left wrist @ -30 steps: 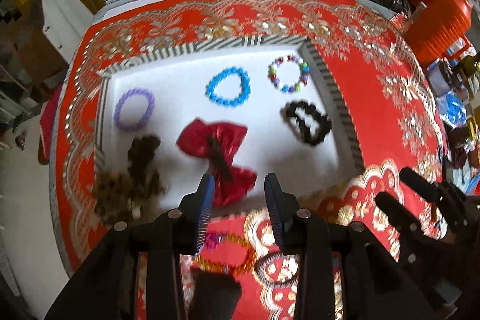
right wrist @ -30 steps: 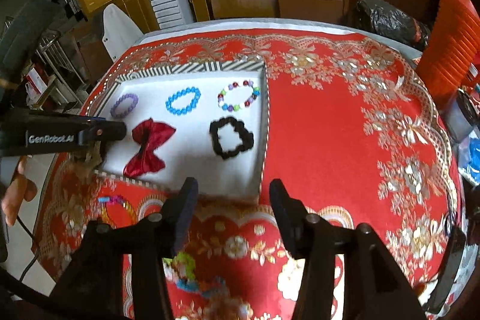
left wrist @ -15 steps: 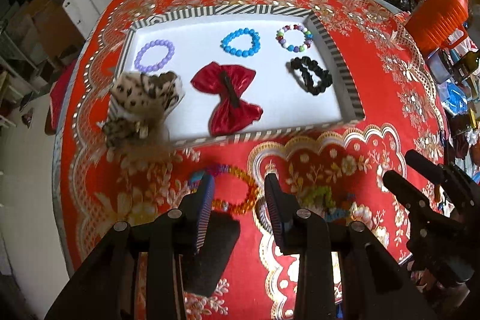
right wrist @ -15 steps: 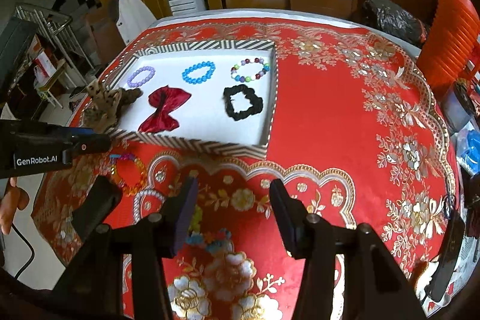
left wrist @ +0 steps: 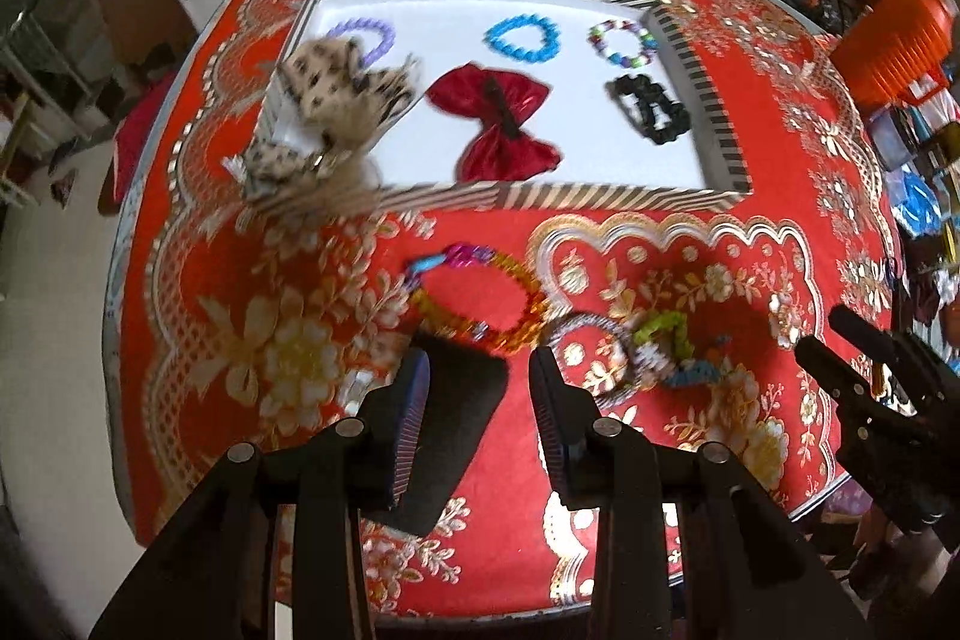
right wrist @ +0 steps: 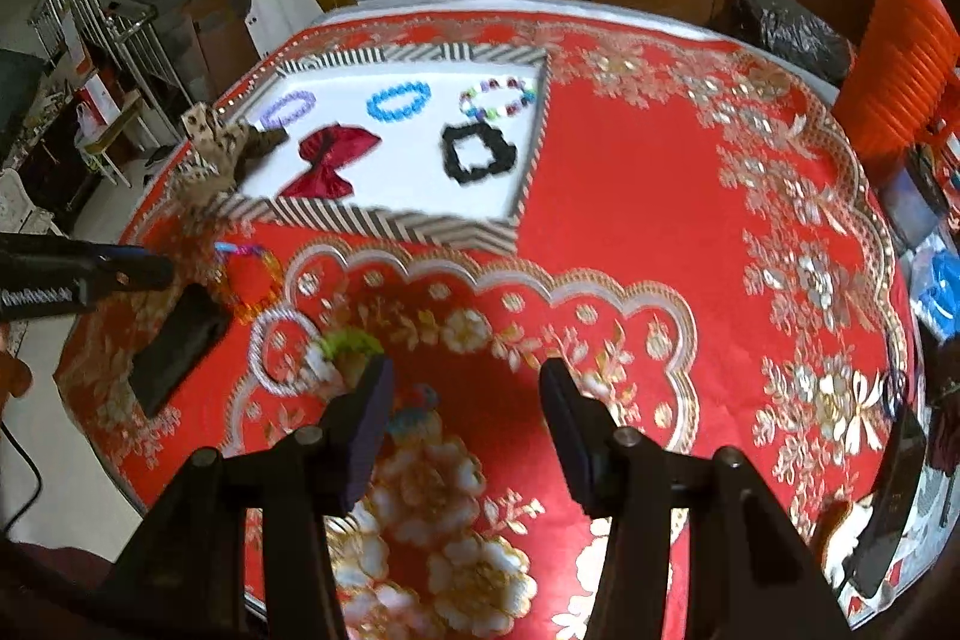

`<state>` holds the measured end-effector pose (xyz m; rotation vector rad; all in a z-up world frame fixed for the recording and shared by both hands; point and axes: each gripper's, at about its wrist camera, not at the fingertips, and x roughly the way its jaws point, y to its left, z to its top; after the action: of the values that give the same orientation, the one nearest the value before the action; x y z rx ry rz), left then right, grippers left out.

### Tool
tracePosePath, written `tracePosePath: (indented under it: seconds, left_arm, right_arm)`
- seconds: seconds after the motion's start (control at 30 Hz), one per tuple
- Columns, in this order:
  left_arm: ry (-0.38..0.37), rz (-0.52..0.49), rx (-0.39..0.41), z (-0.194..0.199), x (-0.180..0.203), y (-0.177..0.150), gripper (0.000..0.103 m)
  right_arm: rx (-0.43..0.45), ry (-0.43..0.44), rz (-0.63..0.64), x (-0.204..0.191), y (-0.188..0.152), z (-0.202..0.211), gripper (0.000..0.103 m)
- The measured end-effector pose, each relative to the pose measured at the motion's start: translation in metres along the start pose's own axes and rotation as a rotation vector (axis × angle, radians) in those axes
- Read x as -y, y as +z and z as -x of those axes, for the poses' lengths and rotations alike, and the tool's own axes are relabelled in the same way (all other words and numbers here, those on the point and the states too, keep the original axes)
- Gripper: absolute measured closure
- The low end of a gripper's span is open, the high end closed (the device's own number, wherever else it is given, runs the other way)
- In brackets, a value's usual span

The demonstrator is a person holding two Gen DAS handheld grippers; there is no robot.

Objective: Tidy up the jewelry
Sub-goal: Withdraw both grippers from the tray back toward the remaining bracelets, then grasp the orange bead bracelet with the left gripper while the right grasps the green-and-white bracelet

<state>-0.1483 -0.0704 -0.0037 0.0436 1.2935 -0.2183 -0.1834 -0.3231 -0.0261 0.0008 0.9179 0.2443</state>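
1. Left gripper (left wrist: 477, 382): both fingers point steeply down at the red patterned tablecloth (left wrist: 600, 280). The jaws stand apart with nothing between them; the black rectangular object (left wrist: 462, 430) seen in the gap lies flat on the cloth beneath.
2. Right gripper (right wrist: 465, 400): jaws spread wide and empty, held over the near part of the table. Its fingers also show at the right edge of the left wrist view.
3. Tray (left wrist: 540, 196): a shallow white tray with a black-and-white striped rim, set on the far half of the cloth.
4. Items in the tray: a purple bead bracelet (left wrist: 372, 37) at far left, a blue bead bracelet (left wrist: 522, 40) in the far middle, and a multicoloured bead bracelet (left wrist: 621, 43) at far right; nearer, a red satin bow (left wrist: 492, 124) in the middle and a black scrunchie (left wrist: 651, 112) to its right.
5. Leopard-print bow (left wrist: 330, 118): draped over the tray's near-left corner, partly inside and partly hanging over the rim onto the cloth; blurred.
6. Items outside the tray: an orange and multicoloured bead bracelet (left wrist: 480, 292) lies on the cloth just beyond the left gripper's fingertips; to its right a silver-toned ring-shaped bracelet (left wrist: 591, 358), partly hard to tell from the cloth's pattern, and a small heap of green, white and blue pieces (left wrist: 672, 346) touching it.
7. In the right wrist view that heap (right wrist: 351, 346) sits just beside the right gripper's left finger.
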Motion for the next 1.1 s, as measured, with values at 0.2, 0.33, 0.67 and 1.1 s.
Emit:
tracePosePath:
  seconds: [0.2,0.33,0.67,1.1]
  left_arm:
    - [-0.01,0.074,-0.035,-0.007,-0.025,-0.006,0.095]
    - [-0.013,0.105,-0.048,-0.01,-0.04,-0.007,0.095]
    - [0.006,0.164,-0.08,-0.022,-0.067,-0.002,0.095]
    - [0.001,0.1,-0.141,-0.06,-0.055,0.023,0.095]
  right_arm:
    - [-0.04,0.037,-0.011,0.004,-0.013,-0.013,0.051]
    - [-0.062,0.073,-0.005,-0.003,-0.015,-0.023,0.051]
    - [-0.066,0.072,0.093,-0.036,0.011,-0.045,0.051]
    - [-0.133,0.034,0.155,-0.048,0.018,-0.085,0.076]
